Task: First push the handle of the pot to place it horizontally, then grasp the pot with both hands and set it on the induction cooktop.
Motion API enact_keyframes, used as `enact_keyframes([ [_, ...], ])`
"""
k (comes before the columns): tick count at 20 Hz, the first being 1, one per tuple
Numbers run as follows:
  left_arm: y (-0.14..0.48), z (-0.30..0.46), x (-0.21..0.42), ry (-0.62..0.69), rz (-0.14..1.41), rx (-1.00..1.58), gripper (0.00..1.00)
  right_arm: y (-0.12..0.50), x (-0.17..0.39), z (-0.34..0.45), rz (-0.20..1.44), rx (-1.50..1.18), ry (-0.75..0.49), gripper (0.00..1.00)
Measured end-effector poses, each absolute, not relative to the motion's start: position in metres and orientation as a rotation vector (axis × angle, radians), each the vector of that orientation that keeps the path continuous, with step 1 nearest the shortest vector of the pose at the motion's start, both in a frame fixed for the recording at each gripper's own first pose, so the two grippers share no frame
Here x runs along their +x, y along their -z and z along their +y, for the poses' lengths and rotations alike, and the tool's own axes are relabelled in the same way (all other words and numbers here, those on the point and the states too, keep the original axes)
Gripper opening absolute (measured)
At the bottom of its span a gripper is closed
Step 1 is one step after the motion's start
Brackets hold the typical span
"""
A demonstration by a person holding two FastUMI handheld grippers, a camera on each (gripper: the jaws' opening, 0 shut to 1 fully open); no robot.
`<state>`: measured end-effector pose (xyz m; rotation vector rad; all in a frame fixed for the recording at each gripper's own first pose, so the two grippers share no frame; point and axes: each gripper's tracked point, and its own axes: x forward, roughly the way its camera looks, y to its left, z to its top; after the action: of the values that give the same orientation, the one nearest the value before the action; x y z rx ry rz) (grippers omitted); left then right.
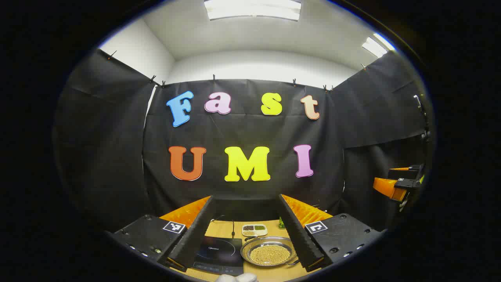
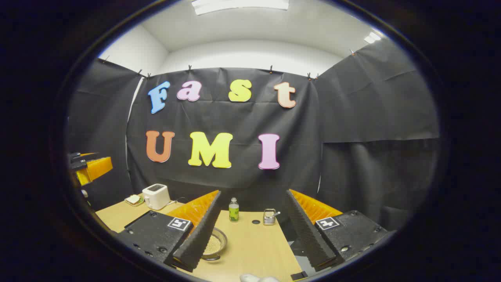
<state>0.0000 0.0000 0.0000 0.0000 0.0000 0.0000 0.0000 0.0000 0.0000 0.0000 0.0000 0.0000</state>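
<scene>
Right gripper view: pot (image 2: 214, 244) half hidden behind tongs (image 2: 250, 231).

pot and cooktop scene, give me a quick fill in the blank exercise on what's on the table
1. In the left gripper view, the pot sits to the ____ of the induction cooktop.
2. The pot holds small ____ coloured beads.
3. In the right gripper view, the white toaster stands to the ____ of the green bottle.
4. Both the left tool and the right tool have their fingers ____, holding nothing.

Missing words: right; yellow; left; open
</scene>
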Motion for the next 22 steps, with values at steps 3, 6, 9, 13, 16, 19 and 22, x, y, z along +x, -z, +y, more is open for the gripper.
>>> enact_keyframes([
  [3, -0.001, 0.007, -0.002, -0.013, -0.001, -0.001, 0.95, -0.001, -0.003, 0.007, -0.007, -0.006, -0.003, 0.96],
  [6, 0.0, 0.012, -0.003, -0.027, 0.0, -0.002, 0.95, 0.0, -0.004, 0.013, 0.003, -0.003, -0.01, 0.96],
  [9, -0.003, 0.012, -0.005, -0.014, -0.009, -0.003, 0.95, -0.006, -0.007, 0.012, -0.012, 0.025, 0.004, 0.96],
  [13, 0.001, 0.018, -0.012, -0.017, -0.002, -0.006, 0.95, -0.003, -0.011, 0.017, -0.005, 0.023, 0.009, 1.0],
  [16, 0.006, 0.028, -0.019, -0.029, 0.013, 0.003, 0.95, 0.001, -0.013, 0.027, 0.018, 0.012, -0.01, 0.96],
  [19, 0.008, 0.036, -0.024, -0.046, 0.017, 0.003, 0.95, -0.002, -0.012, 0.05, 0.034, 0.009, -0.093, 0.53],
  [22, 0.012, 0.043, -0.031, -0.064, 0.023, 0.006, 0.95, 0.018, -0.008, 0.067, 0.119, 0.036, -0.171, 0.02],
])
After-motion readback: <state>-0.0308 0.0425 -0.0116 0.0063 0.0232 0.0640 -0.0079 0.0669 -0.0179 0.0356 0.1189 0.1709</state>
